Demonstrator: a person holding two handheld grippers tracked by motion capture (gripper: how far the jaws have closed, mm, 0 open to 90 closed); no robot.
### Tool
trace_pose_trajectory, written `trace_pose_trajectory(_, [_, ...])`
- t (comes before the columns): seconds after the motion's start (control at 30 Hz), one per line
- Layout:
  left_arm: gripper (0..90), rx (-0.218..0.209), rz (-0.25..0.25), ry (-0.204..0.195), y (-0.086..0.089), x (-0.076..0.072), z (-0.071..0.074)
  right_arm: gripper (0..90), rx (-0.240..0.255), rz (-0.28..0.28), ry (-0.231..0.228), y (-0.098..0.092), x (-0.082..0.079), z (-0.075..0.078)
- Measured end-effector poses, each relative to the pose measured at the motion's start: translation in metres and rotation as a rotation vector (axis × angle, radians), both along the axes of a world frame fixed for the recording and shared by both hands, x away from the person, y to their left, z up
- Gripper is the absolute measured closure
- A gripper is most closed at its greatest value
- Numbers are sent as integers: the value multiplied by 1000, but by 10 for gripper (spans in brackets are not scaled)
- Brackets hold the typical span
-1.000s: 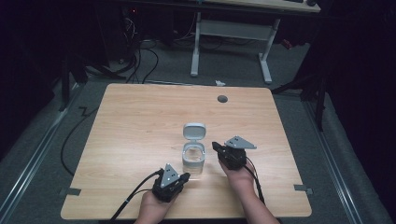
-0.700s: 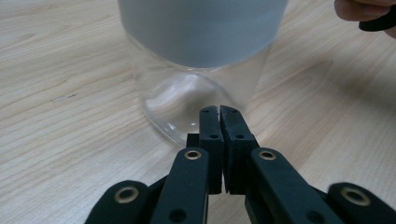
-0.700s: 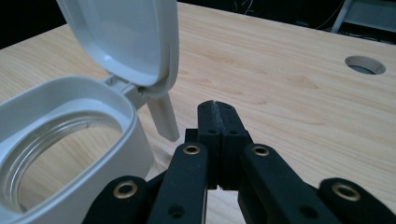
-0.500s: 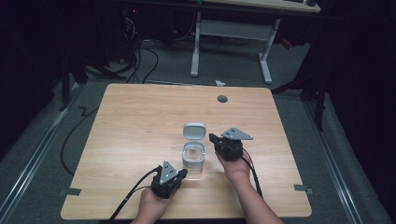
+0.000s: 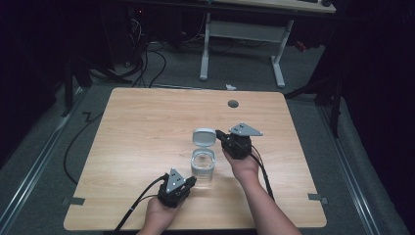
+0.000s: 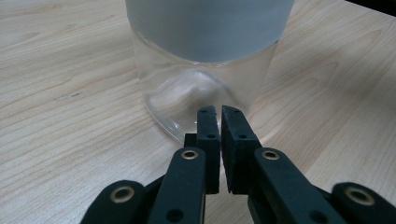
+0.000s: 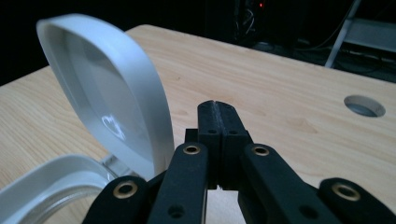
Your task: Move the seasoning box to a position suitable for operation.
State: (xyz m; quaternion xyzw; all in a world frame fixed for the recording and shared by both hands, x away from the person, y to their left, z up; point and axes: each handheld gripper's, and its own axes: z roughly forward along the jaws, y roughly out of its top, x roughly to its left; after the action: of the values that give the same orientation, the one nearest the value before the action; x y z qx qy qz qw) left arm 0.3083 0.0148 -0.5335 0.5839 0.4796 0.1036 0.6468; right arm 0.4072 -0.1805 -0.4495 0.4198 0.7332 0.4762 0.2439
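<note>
On the light wooden table (image 5: 147,132), the left claw (image 5: 190,182) is lying low at the near edge, its jaws nearly closed on nothing and pointing at the base of the clear glass jar (image 5: 202,165), just beside it. The jar is standing near the table's middle, its white hinged lid (image 5: 204,137) tipped open and upright. The right claw (image 5: 221,135) is hovering just right of that lid, jaws pressed together and empty.
</note>
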Motion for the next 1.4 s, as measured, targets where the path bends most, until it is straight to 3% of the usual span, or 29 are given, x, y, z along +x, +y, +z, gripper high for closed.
trace_pose_trajectory(0.4, [869, 4, -4, 5, 0, -1, 0, 900, -1, 31, -13, 5, 0, 11])
trace_pose_trajectory(0.73, [868, 9, -7, 2, 0, -1, 0, 900, -20, 65, -14, 6, -21, 13])
trace_pose_trajectory(1.13, [867, 2, -6, 4, 0, -1, 0, 900, -33, 89, -9, 4, -47, 0])
trace_pose_trajectory(1.4, [843, -1, -14, 20, 1, -3, 4, 897, 0, 70, -28, -7, -54, 0])
